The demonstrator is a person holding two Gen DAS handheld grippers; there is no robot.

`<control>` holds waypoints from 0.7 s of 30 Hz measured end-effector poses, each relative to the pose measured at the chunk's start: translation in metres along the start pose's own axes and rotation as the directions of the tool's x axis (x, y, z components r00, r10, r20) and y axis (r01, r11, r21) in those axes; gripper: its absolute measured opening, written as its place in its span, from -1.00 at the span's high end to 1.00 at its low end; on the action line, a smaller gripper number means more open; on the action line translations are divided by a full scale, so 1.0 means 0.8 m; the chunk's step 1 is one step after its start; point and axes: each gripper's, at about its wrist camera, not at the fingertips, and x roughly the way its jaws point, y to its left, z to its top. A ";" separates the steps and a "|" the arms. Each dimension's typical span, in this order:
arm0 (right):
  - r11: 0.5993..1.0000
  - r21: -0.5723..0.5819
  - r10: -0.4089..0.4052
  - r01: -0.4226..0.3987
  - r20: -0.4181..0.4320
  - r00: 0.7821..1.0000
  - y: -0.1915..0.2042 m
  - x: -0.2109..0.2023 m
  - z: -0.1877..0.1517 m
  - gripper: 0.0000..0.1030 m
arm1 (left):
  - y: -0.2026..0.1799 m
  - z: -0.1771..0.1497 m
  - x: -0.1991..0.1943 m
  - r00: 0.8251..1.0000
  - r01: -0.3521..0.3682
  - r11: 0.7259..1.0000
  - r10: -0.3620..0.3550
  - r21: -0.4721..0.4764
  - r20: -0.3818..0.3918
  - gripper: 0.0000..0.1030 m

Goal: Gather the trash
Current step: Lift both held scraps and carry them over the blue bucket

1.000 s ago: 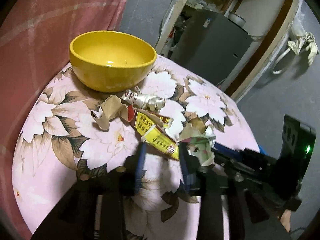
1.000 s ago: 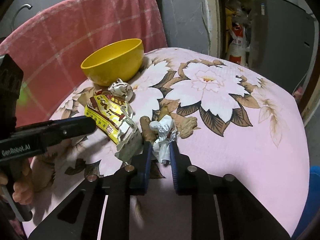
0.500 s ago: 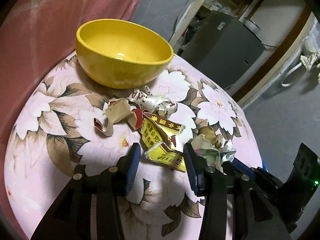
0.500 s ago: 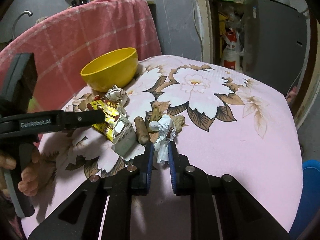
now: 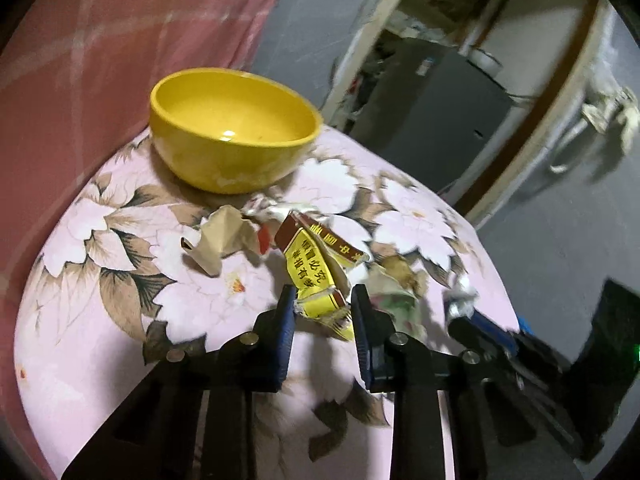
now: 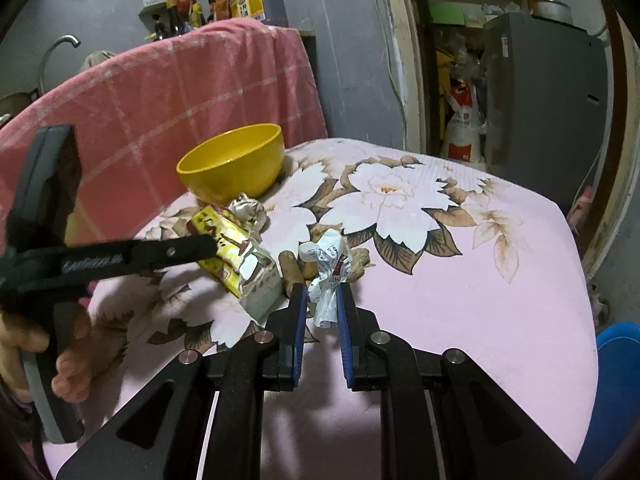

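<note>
Several pieces of trash lie on a pink floral tablecloth [image 5: 120,340]. My left gripper [image 5: 323,300] is closed on the yellow and red crumpled packet [image 5: 316,276], which also shows in the right wrist view [image 6: 228,248]. My right gripper [image 6: 322,294] is shut on a crumpled white wrapper [image 6: 328,276] and holds it just above the cloth. A beige torn paper [image 5: 220,240] and a silver foil wad [image 6: 246,208] lie near a yellow bowl [image 5: 236,132]. Brown peanut shells [image 6: 292,270] lie beside the white wrapper.
The yellow bowl also shows in the right wrist view [image 6: 234,164] at the table's far side. A red checked blanket [image 6: 160,88] hangs behind it. A blue bin [image 6: 616,392] stands at the lower right off the table. A grey cabinet [image 6: 544,100] stands beyond.
My left gripper has closed in on the yellow packet and gripped it. My right gripper has lifted slightly with the white wrapper and pulled back.
</note>
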 end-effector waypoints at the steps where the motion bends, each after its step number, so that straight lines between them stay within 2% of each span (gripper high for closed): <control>1: 1.000 0.002 0.000 0.000 0.012 1.000 -0.001 -0.003 0.000 0.75 | -0.005 -0.006 -0.008 1.000 0.011 1.000 -0.011 0.022 0.011 0.58; 10: 0.999 -0.029 -0.041 0.045 0.123 0.992 0.013 -0.047 -0.015 0.75 | -0.039 -0.046 -0.040 0.997 0.017 0.991 -0.027 0.130 0.071 0.59; 13: 0.998 -0.023 -0.057 0.063 0.179 0.982 0.015 -0.073 -0.026 0.75 | -0.055 -0.055 -0.054 0.992 0.024 0.983 -0.045 0.180 0.114 0.59; 19: 0.994 -0.010 -0.100 0.108 0.297 0.949 0.016 -0.120 -0.032 0.75 | -0.100 -0.066 -0.085 0.965 0.035 0.955 -0.109 0.294 0.238 0.59; 21: 0.990 -0.007 -0.126 0.137 0.359 0.925 0.015 -0.141 -0.032 0.75 | -0.115 -0.067 -0.091 0.953 0.037 0.943 -0.132 0.330 0.271 0.59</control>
